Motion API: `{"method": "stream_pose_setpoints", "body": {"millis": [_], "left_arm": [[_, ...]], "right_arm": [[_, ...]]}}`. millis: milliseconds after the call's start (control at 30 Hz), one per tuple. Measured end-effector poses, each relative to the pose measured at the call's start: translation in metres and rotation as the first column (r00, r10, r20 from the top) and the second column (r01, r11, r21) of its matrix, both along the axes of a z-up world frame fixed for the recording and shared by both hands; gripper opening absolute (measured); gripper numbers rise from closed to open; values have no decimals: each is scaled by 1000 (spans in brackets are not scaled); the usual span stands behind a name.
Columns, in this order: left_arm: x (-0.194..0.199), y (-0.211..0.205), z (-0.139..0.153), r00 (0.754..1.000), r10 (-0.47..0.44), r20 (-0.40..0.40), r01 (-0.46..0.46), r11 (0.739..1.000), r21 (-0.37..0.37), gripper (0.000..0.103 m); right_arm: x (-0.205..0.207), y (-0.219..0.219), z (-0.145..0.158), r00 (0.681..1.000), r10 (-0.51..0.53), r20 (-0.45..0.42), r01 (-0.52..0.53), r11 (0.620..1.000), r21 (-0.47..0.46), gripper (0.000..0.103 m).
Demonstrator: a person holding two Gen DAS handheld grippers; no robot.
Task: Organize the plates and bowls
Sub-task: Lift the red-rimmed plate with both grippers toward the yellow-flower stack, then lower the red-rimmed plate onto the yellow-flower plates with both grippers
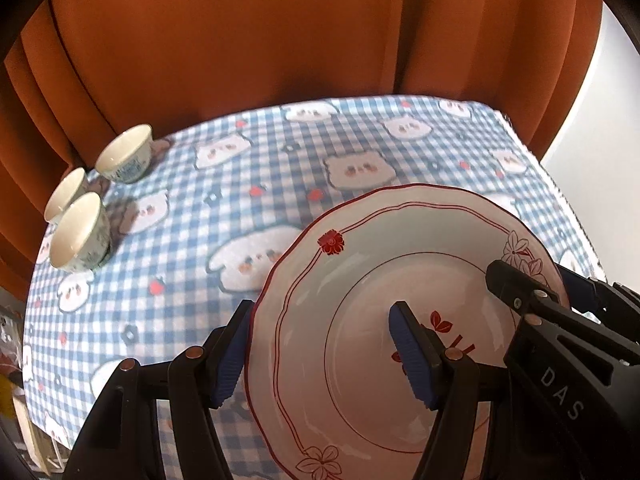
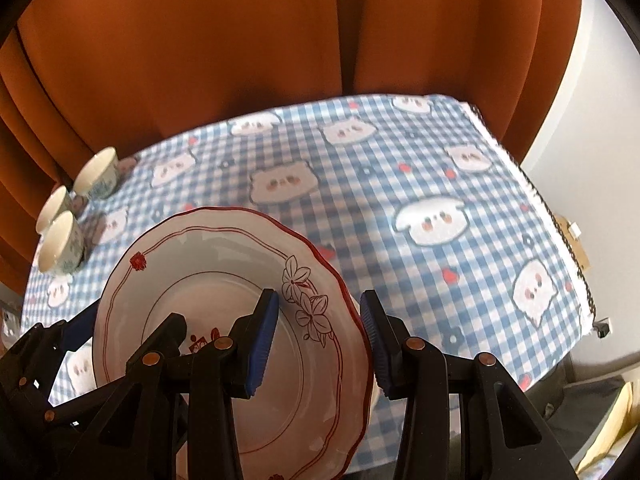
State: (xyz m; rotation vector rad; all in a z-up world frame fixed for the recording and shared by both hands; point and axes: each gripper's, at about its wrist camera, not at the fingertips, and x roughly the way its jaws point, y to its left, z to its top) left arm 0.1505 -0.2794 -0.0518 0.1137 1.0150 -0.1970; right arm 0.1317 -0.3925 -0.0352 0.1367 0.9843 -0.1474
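- Bowls (image 1: 80, 208), 3 of them, sit clustered at the far left of the tablecloth (image 1: 248, 184).
- Left gripper (image 1: 320, 356) straddles the plate's (image 1: 360, 292) left rim, fingers spread, not clamped.
- Right gripper (image 2: 320, 340) straddles its right rim, equally unclamped.
- Lift now and you risk the plate slipping.
- Only your right view shows something pale under the plate; what it is, you cannot tell.

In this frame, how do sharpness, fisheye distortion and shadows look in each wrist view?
Left wrist view: plate fairly sharp, checked tablecloth slightly soft, table edge bowed, cups cast short shadows to the right. Right wrist view: same barrel curvature, dark vignette in the corners, bright wall at right nearly blown out.
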Motion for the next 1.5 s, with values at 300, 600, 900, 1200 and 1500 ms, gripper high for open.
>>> {"method": "stream_pose_setpoints", "body": {"millis": [300, 600, 900, 1200, 1500], "left_arm": [[-2, -13, -35, 996, 42, -82, -43, 999, -5, 69], [1, -15, -55, 988, 97, -120, -98, 995, 2, 69], [4, -22, -62, 987, 117, -112, -114, 993, 34, 68], [2, -23, -64, 986, 128, -102, -125, 991, 38, 68], [-1, -22, -66, 984, 133, -118, -132, 991, 19, 69]], "right_arm": [[1, -15, -40, 996, 37, -82, -37, 999, -8, 46], [13, -20, -62, 988, 94, -120, -96, 995, -11, 46], [24, -23, -76, 980, 136, -147, -138, 990, -5, 46], [24, -28, -82, 978, 147, -145, -146, 989, 24, 46], [11, -37, -73, 975, 175, -140, -165, 983, 79, 39]]}}
